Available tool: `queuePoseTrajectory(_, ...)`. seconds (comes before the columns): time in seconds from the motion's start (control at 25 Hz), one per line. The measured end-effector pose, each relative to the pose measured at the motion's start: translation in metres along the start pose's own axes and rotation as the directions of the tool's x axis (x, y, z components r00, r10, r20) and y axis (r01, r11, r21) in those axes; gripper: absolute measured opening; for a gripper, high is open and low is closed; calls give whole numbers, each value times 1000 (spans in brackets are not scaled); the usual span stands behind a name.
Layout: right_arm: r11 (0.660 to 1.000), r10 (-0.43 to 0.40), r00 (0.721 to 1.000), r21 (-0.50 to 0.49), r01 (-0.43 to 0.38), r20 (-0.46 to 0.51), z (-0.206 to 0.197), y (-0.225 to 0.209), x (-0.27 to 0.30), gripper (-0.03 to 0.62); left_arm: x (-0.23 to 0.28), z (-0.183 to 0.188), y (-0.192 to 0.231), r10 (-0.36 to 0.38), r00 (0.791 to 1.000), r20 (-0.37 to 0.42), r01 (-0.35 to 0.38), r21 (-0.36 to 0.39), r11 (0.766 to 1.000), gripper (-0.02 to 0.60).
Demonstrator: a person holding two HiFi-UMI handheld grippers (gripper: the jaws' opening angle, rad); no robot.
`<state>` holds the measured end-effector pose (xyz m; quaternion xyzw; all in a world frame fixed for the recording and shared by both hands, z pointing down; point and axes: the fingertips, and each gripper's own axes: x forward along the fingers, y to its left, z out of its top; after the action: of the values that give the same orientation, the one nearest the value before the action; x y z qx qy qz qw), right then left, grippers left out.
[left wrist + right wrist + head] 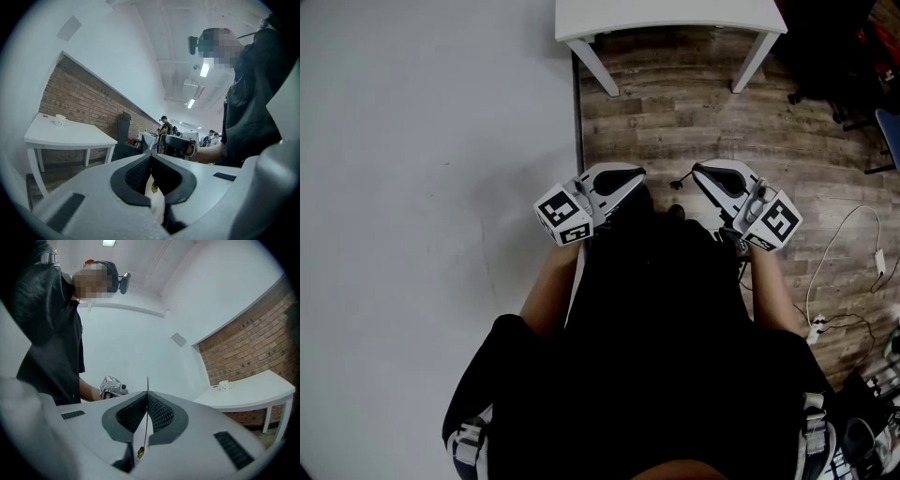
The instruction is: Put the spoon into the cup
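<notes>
A small white cup [59, 120] stands on a white table [75, 136] by a brick wall, and it shows again as the cup [224, 385] in the right gripper view. I see no spoon that I can name. Both grippers hang level in front of the person's dark torso, tips turned toward each other, well short of the table [675, 14]. My left gripper [641, 174] is shut with nothing showing between its pads. My right gripper [695, 172] is shut too; a thin brass-coloured sliver [147, 380] pokes just past its tips, and what it is cannot be told.
A white wall or panel [431, 187] fills the left of the head view, with wood floor [675, 112] ahead. Cables [844, 244] and a power strip lie on the floor at right. Dark gear sits at the far right. Other people [164, 125] stand among desks in the background.
</notes>
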<state>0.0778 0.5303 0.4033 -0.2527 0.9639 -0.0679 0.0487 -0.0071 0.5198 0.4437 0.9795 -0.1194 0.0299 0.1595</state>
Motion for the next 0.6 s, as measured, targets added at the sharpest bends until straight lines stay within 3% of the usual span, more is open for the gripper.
queuePoseTrajectory(0.28,1000,-5,1000,20,5,-31,-6,-27,24,9,1,1,40,11,1000,11,-11,-36,999,15)
queuePoseTrajectory(0.6,999,-20,997,44,23,-73,-2,-91,58,9,19,30,113,3,999,33,-1,-52,999,16)
